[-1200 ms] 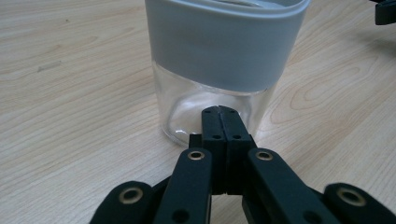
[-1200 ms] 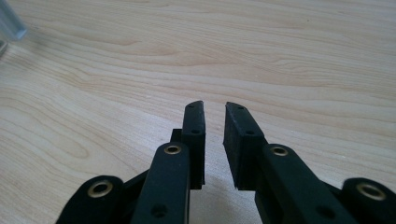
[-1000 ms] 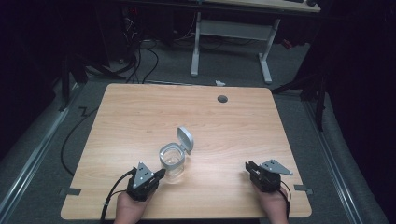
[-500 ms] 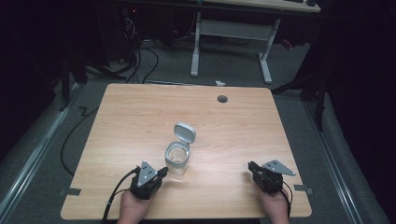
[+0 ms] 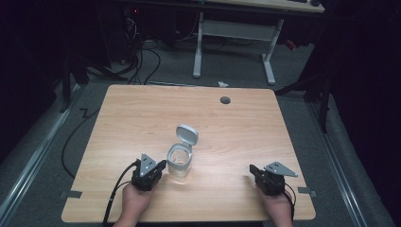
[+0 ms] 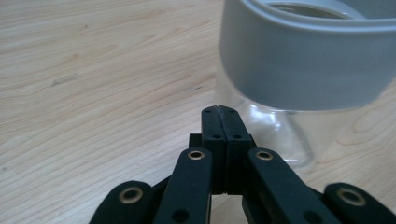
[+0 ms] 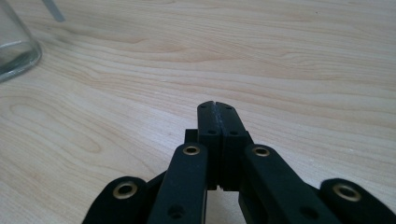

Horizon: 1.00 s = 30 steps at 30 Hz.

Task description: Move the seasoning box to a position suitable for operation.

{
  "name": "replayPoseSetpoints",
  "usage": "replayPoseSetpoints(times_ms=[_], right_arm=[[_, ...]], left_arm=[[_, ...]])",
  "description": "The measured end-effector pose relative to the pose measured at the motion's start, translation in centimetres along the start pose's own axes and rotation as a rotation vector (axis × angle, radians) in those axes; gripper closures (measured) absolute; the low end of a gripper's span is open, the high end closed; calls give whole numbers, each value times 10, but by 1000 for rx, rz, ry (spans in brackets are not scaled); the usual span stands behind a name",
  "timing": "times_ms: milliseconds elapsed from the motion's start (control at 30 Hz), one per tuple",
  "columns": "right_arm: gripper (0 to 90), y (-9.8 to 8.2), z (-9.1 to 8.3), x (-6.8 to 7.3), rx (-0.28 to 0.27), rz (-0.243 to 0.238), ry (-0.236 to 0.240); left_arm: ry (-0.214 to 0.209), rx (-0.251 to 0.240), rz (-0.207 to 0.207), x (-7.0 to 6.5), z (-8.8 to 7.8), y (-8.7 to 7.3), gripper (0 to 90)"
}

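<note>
A clear glass jar [image 5: 179, 163] with a grey collar stands near the table's front middle, its grey flip lid [image 5: 186, 134] hinged open and tilted back. In the left gripper view the jar [image 6: 303, 70] looms close, just beyond and right of the jaw tips. My left gripper [image 5: 161, 165] is shut with nothing in it, its tips right beside the jar's left side [image 6: 219, 111]. My right gripper [image 5: 252, 169] rests low at the front right, shut and empty [image 7: 217, 107], well apart from the jar, whose glass base [image 7: 14, 51] shows at the far left of its view.
The wooden table [image 5: 142, 118] has a round cable hole [image 5: 225, 100] near its far edge. Beyond it stands a white desk frame [image 5: 234, 33], with cables [image 5: 142, 56] on the dark floor. A hand holds each gripper at the front edge.
The jar has shifted slightly toward the front, its open lid leaning further back. My left gripper moved in next to the jar. My right gripper drifted slightly down toward the front edge.
</note>
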State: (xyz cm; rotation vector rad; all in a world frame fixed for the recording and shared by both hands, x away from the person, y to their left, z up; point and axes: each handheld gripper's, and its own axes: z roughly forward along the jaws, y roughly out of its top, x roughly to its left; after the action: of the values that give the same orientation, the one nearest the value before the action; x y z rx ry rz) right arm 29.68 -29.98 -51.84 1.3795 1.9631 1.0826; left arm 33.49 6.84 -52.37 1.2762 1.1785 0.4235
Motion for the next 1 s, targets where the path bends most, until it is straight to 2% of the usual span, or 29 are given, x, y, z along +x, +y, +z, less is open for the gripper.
replayPoseSetpoints(times_ms=[100, 300, 500, 600, 733, 900, 967, 1000], right_arm=[[898, 0, -2, 0, -3, -14, 2], [897, 0, -1, -2, -10, -2, 10], [896, 0, -1, 0, -15, -12, 12], [888, -1, 1, 0, -12, -12, 23], [889, 0, 1, 2, -14, -7, 13], [854, 5, 3, 9, 9, 13, 10], [859, 8, 5, 14, 10, 10, 24], [869, 13, 7, 20, -4, -15, 40]], left_arm=[[-14, 5, -2, -4, -2, -1, 900], [-49, 14, -3, -15, -5, -5, 900], [-79, 15, -10, -23, -8, -9, 900], [-82, 12, -19, -23, -12, -9, 900], [-84, 25, -20, -21, -20, -12, 900], [-106, 48, -24, -26, -26, -20, 899], [-122, 60, -13, -32, -24, -24, 898], [-130, 65, -11, -34, -23, -26, 898]])
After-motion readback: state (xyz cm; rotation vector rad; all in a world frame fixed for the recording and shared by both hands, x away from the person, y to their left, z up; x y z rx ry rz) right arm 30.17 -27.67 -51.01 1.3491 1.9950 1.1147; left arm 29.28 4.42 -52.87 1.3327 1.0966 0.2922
